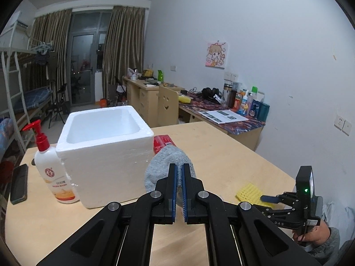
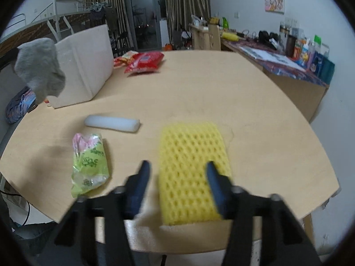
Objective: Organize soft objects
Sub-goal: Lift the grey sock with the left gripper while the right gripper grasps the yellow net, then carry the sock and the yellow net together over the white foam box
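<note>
My left gripper (image 1: 179,168) is shut on a grey sock (image 1: 165,163) and holds it above the table, just right of the white foam box (image 1: 104,146). The sock also shows hanging in the right wrist view (image 2: 38,71), beside the box (image 2: 85,66). My right gripper (image 2: 177,168) is open, its fingers on either side of a yellow foam net (image 2: 192,168) lying flat on the table. That gripper (image 1: 269,198) and the net (image 1: 248,191) also show in the left wrist view.
A lotion pump bottle (image 1: 52,173) and a dark phone (image 1: 19,184) lie left of the box. Red snack bags (image 2: 144,62), a white foam roll (image 2: 112,123) and a green plastic packet (image 2: 89,166) lie on the round wooden table (image 2: 255,110). A cluttered desk (image 1: 221,113) stands along the wall.
</note>
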The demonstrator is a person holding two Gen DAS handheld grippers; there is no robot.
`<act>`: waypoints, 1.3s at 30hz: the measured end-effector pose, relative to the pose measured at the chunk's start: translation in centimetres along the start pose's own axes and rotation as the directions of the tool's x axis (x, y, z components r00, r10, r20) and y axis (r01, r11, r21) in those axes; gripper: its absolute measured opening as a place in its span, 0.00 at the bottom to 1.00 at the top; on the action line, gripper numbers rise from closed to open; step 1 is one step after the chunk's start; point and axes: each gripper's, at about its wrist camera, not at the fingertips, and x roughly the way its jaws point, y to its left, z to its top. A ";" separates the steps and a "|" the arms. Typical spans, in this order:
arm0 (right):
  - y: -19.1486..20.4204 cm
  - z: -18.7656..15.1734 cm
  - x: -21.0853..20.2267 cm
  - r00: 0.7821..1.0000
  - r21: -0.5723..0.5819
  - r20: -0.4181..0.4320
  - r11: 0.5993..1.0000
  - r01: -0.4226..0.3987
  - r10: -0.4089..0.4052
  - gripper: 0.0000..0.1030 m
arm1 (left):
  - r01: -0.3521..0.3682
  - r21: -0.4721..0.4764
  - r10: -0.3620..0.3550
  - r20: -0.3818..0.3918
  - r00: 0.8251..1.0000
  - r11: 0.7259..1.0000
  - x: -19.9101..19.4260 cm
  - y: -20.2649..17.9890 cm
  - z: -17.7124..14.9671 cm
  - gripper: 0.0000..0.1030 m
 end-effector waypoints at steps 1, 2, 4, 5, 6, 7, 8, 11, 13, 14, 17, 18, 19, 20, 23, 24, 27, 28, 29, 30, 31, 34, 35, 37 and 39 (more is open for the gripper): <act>-0.1 -0.2 0.0 1.000 0.006 0.000 1.000 0.009 -0.009 0.40 | -0.001 -0.003 0.001 0.001 1.000 1.000 -0.1 0.0 -0.1 0.04; -0.2 -0.3 0.1 1.000 0.013 0.000 1.000 0.008 -0.008 0.33 | -0.002 -0.003 0.002 0.001 1.000 1.000 -0.2 0.1 -0.2 0.04; -0.1 -0.5 0.0 1.000 0.012 0.001 1.000 0.013 -0.013 0.24 | -0.003 0.002 0.003 0.003 1.000 1.000 -0.4 0.0 -0.3 0.04; 0.1 -0.5 -0.2 1.000 0.005 0.002 1.000 0.027 -0.027 0.24 | -0.003 0.001 0.003 0.006 1.000 1.000 -0.4 0.0 -0.4 0.04; 0.3 -0.6 -0.4 0.999 -0.003 0.003 0.999 0.033 -0.033 0.24 | -0.001 -0.001 0.001 0.006 1.000 1.000 -0.4 0.0 -0.5 0.04; 0.4 -0.5 -0.6 1.000 -0.003 0.010 1.000 0.029 -0.029 0.24 | 0.002 -0.002 -0.002 0.004 1.000 1.000 -0.4 -0.1 -0.5 0.04; 0.4 -0.5 -0.8 0.999 -0.006 0.018 0.999 0.031 -0.031 0.25 | 0.002 -0.002 -0.002 0.005 1.000 1.000 -0.4 0.0 -0.6 0.04; 0.6 -0.4 -1.0 0.996 -0.034 0.027 0.996 0.082 -0.081 0.38 | 0.007 -0.006 -0.007 0.005 1.000 1.000 -0.3 0.0 -0.7 0.04; 0.3 -0.4 -0.5 0.997 -0.022 0.004 0.997 0.075 -0.075 0.38 | 0.009 -0.006 -0.009 0.004 1.000 1.000 -0.3 0.0 -0.8 0.04; 0.2 -0.4 -0.2 0.997 -0.017 -0.006 0.997 0.071 -0.072 0.40 | 0.009 -0.006 -0.009 0.005 1.000 1.000 -0.4 0.1 -0.8 0.04; 0.2 -0.5 0.0 0.997 -0.026 -0.006 0.996 0.080 -0.080 0.50 | 0.007 -0.006 -0.007 0.007 1.000 1.000 -0.5 0.1 -0.8 0.04; 0.3 -0.5 0.0 0.996 -0.030 -0.004 0.996 0.085 -0.085 0.50 | 0.007 -0.007 -0.007 0.008 1.000 1.000 -0.5 0.1 -0.8 0.04; 0.4 -0.5 0.1 0.996 -0.036 -0.007 0.996 0.086 -0.086 0.50 | 0.006 -0.008 -0.006 0.008 1.000 1.000 -0.5 0.1 -0.8 0.04; 0.6 -0.5 0.2 0.996 -0.042 -0.009 0.995 0.087 -0.087 0.50 | 0.006 -0.011 -0.006 0.010 1.000 1.000 -0.5 0.2 -0.8 0.04; 0.8 -0.6 0.3 0.997 -0.047 -0.017 0.996 0.073 -0.074 0.40 | 0.006 -0.011 -0.006 0.014 1.000 1.000 -0.7 0.3 -0.9 0.04; 0.9 -0.6 0.2 0.998 -0.048 -0.010 0.996 0.068 -0.069 0.24 | 0.006 -0.012 -0.006 0.015 1.000 1.000 -0.7 0.3 -0.9 0.04; 1.2 -0.5 -0.1 0.998 -0.044 0.002 0.997 0.067 -0.067 0.11 | 0.004 -0.014 -0.004 0.013 1.000 1.000 -0.7 0.3 -1.0 0.04; 1.3 -0.5 -0.2 0.998 -0.039 0.007 0.998 0.055 -0.055 0.11 | 0.005 -0.017 -0.005 0.013 1.000 1.000 -0.8 0.4 -1.0 0.04; 1.3 -0.4 -0.4 0.999 -0.030 0.013 0.999 0.031 -0.031 0.11 | 0.006 -0.019 -0.005 0.015 1.000 1.000 -0.9 0.5 -1.0 0.04; 1.3 -0.3 -0.8 0.999 -0.018 0.027 1.000 0.021 -0.020 0.11 | 0.000 -0.019 0.001 0.019 1.000 1.000 -1.1 0.5 -0.9 0.04; 1.5 -0.1 -1.2 0.999 -0.017 0.040 1.000 0.020 -0.019 0.11 | -0.002 -0.022 0.003 0.023 1.000 1.000 -1.3 0.6 -0.9 0.04; 1.7 1.1 -2.9 0.995 0.006 0.105 1.000 -0.006 0.005 0.11 | -0.009 -0.029 0.010 0.037 0.999 1.000 -2.1 0.8 -0.8 0.04; 1.9 1.6 -3.8 0.990 0.013 0.135 1.000 -0.029 0.027 0.11 | -0.010 -0.031 0.011 0.042 0.999 0.999 -2.3 0.9 -0.8 0.04; 2.3 2.5 -4.7 0.984 0.007 0.172 0.999 -0.039 0.037 0.11 | -0.013 -0.032 0.015 0.058 0.998 0.999 -3.0 1.0 -0.6 0.04; 3.0 3.4 -5.6 0.975 0.005 0.213 0.998 -0.060 0.058 0.11 | -0.025 -0.031 0.027 0.069 0.997 0.999 -3.6 1.0 -0.4 0.04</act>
